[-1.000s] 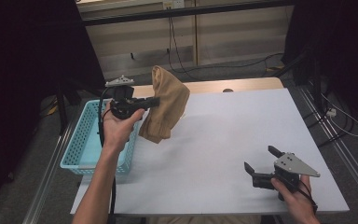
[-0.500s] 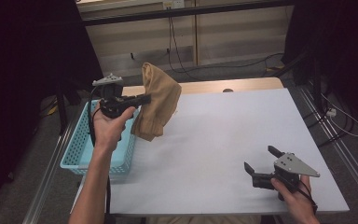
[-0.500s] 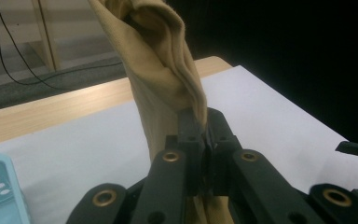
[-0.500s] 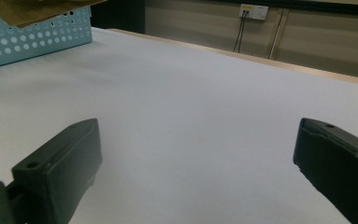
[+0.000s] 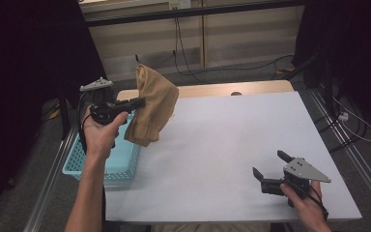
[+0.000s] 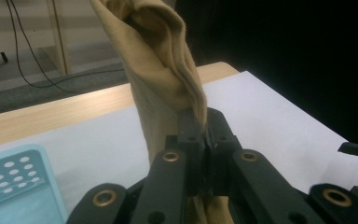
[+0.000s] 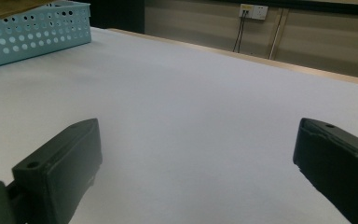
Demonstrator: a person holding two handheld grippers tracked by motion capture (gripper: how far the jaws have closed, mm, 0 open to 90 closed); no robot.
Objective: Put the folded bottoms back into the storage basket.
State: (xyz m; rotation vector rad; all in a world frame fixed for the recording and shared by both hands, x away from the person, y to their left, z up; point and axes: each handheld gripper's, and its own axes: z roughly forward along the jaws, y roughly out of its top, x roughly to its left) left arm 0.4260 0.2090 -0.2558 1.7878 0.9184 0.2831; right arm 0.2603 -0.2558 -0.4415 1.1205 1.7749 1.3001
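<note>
A tan cloth point(image 5: 153, 105) hangs in the air over the table's left edge, beside a light blue perforated basket point(image 5: 121, 164). My left gripper point(image 5: 137, 102) is shut on the cloth's edge and held level above the basket's right rim. In the left gripper view the jaws pinch a fold of the cloth point(image 6: 161, 65), which rises above them and also droops below. My right gripper point(image 5: 269, 164) rests near the table's front right corner, open, with nothing between its fingers point(image 7: 60, 163).
The white table point(image 5: 222, 145) has a wooden strip along its far edge. The basket point(image 7: 32, 28) stands at the left side, partly off the table top. Cables run along the floor and wall behind. Metal rails flank the table on both sides.
My left gripper has carried the hanging cloth leftward and a little up, from over the table toward the basket. The right gripper has stayed still and open.
</note>
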